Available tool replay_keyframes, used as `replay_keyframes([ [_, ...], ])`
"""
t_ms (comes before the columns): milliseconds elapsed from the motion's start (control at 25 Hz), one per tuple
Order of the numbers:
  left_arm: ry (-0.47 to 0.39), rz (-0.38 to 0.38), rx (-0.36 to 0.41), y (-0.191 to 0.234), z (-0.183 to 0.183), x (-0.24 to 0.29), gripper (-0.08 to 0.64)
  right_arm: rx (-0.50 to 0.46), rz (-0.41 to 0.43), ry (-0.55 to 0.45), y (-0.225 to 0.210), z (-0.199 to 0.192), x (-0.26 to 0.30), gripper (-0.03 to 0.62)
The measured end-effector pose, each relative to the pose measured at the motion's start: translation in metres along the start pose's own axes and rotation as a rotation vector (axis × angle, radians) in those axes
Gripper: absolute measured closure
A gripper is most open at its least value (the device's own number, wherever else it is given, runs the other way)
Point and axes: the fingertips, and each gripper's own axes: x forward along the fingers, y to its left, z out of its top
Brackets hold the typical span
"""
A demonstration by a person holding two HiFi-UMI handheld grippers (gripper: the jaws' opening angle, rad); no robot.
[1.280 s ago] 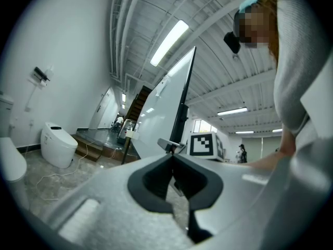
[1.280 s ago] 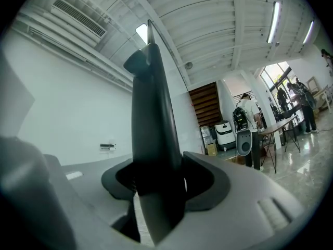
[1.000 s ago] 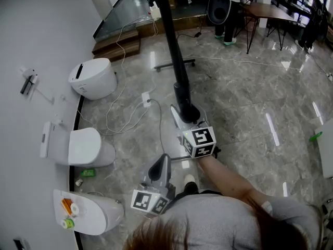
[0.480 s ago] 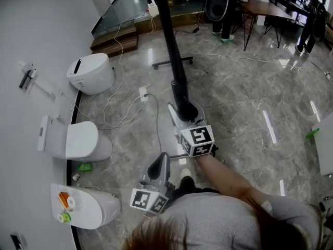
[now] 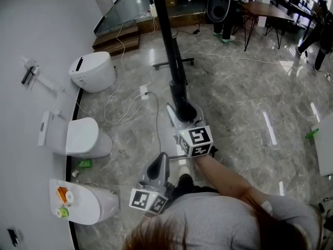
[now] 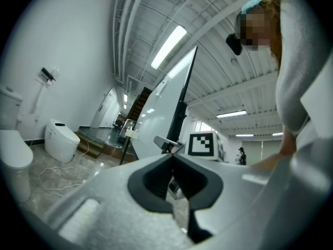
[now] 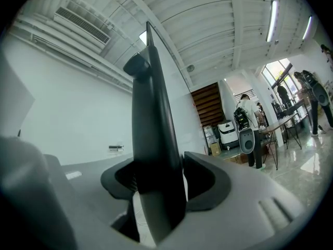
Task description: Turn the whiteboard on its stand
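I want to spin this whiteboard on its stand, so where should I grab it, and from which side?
Grip the whiteboard by its side edge, coming at it level and edge-on. That upright edge is thin enough for the tongs and sits at the board's end, so it likely gives leverage. The right tongs clamp it there.

I hold two grippers, left (image 5: pixel 163 158) and right (image 5: pixel 174 111); one whiteboard (image 5: pixel 165 35) ahead; three white toilets (image 5: pixel 92 72) by the wall; one table (image 5: pixel 270 10).

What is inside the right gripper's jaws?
The whiteboard's dark edge, upright, clamped by the right gripper. The edge covers the inner pad faces, so the exact contact cannot be seen.
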Motion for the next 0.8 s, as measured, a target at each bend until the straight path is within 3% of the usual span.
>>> replay_keyframes([
  [520,-0.016,0.073,-0.019,-0.026,-0.015,-0.041,0.563,0.014,0.023,-0.007,0.011,0.002,-0.026,0.370],
  [800,-0.032,0.072,0.015,-0.028,-0.010,-0.052,0.563,0.014,0.027,-0.005,0.022,-0.003,-0.034,0.368],
])
